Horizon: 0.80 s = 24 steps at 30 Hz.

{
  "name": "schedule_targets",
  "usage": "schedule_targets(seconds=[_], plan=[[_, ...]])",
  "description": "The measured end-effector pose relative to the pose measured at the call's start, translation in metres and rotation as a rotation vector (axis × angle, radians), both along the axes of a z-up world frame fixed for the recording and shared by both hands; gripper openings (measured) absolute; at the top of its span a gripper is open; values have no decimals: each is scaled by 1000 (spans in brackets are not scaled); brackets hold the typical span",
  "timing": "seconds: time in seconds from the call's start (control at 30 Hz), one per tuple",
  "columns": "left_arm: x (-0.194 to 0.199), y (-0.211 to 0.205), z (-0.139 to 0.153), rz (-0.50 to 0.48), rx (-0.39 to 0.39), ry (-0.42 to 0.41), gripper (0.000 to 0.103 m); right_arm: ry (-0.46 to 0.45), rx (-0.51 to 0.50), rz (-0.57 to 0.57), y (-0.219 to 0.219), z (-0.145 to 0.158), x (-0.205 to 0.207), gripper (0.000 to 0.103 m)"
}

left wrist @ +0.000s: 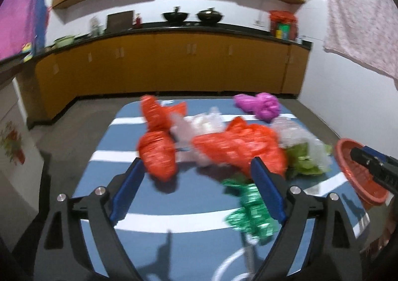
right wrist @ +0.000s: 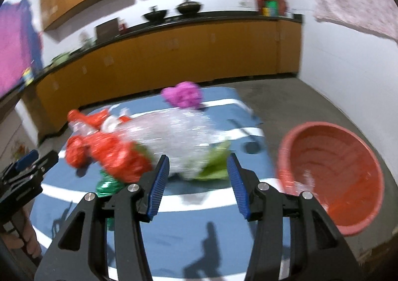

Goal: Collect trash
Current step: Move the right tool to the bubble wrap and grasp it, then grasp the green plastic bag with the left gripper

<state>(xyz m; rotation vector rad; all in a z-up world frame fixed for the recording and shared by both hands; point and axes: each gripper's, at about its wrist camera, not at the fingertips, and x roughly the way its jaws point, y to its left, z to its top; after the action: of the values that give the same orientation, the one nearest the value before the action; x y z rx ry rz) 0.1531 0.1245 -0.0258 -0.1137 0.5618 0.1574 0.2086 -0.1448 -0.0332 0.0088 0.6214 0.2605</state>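
Crumpled plastic bags lie on a blue table with white stripes [left wrist: 159,196]: two red ones [left wrist: 156,154] [left wrist: 238,146], a green one [left wrist: 248,208], a purple one [left wrist: 258,105], clear ones [right wrist: 174,131] and green leaves [left wrist: 304,164]. A red basin [right wrist: 330,174] stands at the table's right edge. My left gripper [left wrist: 196,169] is open above the table, short of the red bags. My right gripper [right wrist: 197,165] is open and empty, just before the clear bag and leaves [right wrist: 215,167].
Orange kitchen cabinets [left wrist: 174,64] with a dark counter run along the far wall, with two woks [left wrist: 175,16] on top. Grey floor surrounds the table. A pink cloth [left wrist: 360,12] hangs at right.
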Motion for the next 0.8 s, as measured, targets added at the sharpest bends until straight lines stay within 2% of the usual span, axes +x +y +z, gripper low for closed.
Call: schedule_targets(seconds=[0.2,0.4,0.43,0.53,0.57,0.8], plan=[[-7,27,-8,30,-28,17,86,26,-70,23,32,-12,21,44],[-5,27,-16,7,-44,35,86,44,-90,1,33,-18,33,34],[-4,25,-17,1,-47,38,86,47,-95,-2,33,-19,36,30],[1,15,-22,-25,-51,49,86,59,-107,3,35,-22,41,8],[2,13,-24,-33,-52,52,86,54,-110,3,36,-22,41,6],[12,-10,-32,-99,-51,80,86,-34,-55,-30,19,3,34,3]])
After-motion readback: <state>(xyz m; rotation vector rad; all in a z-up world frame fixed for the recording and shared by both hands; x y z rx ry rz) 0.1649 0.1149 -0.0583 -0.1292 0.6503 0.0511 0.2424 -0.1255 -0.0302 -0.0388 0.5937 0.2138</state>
